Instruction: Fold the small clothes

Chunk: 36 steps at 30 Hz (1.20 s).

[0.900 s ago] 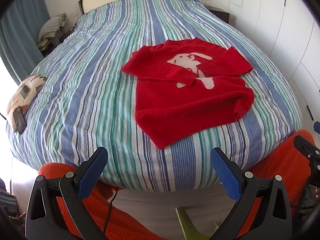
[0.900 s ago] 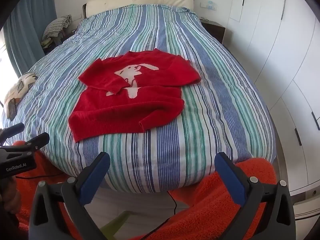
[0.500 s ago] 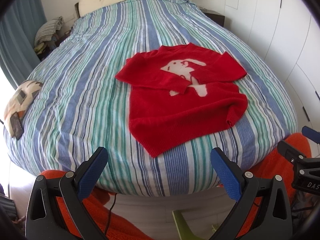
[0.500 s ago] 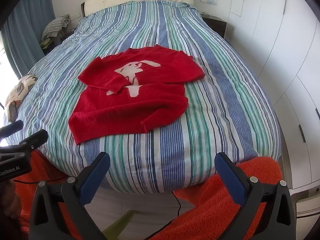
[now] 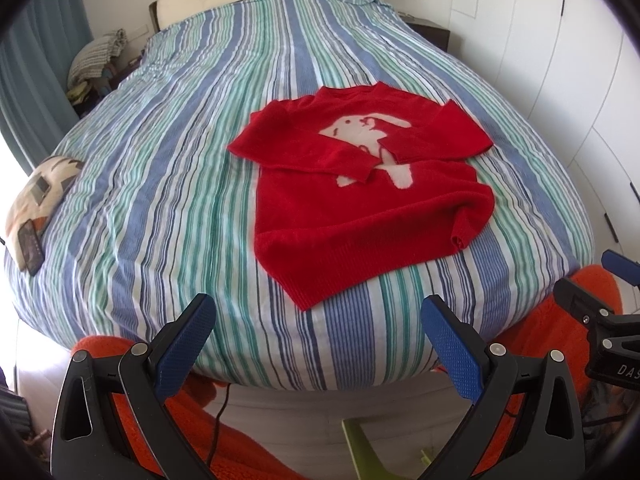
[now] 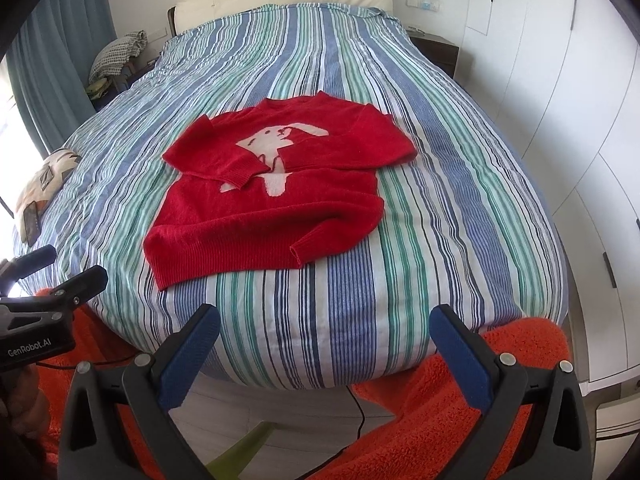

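A red sweater (sleeves crossed over its front) lies flat on a striped bed, well beyond the left gripper and right gripper, whose jaws gape empty.

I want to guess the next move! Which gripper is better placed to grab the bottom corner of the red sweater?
Probably the left gripper: the red sweater has its pointed bottom corner just ahead of its open jaws. From the right gripper, that corner lies off to the side.
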{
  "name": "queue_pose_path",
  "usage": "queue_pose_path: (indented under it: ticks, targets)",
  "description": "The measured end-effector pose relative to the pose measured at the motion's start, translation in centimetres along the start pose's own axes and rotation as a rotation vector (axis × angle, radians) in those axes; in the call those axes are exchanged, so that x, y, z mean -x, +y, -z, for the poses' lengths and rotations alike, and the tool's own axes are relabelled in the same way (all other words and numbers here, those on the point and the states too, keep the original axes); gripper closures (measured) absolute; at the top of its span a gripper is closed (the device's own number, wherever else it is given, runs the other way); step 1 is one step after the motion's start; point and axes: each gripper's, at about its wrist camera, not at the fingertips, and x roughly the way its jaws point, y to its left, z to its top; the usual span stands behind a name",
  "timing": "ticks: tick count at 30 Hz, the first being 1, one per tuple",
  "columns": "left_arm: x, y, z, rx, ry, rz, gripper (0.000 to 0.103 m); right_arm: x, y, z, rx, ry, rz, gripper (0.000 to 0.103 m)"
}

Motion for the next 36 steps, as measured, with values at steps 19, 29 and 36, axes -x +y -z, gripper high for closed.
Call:
queue_pose_path:
  ticks: [19,29,36]
  targets:
    - [-7.1,8.7,1.8,0.259,0.06,0.032,0.001,-1.4,-3.8,-1.3,-0.047,-0.141,-0.222,0.0]
    - [-16.1,8.7,3.5,0.389,0.224,0.289,0.021,-18.8,-10.8,-0.8,-0.625,0.109,-0.702,0.023]
    - [-17.5,7.2,2.7,0.356,0.224,0.343,0.087,-22.6,-10.5,-2.3,-0.73,0.063,-0.787,0.079]
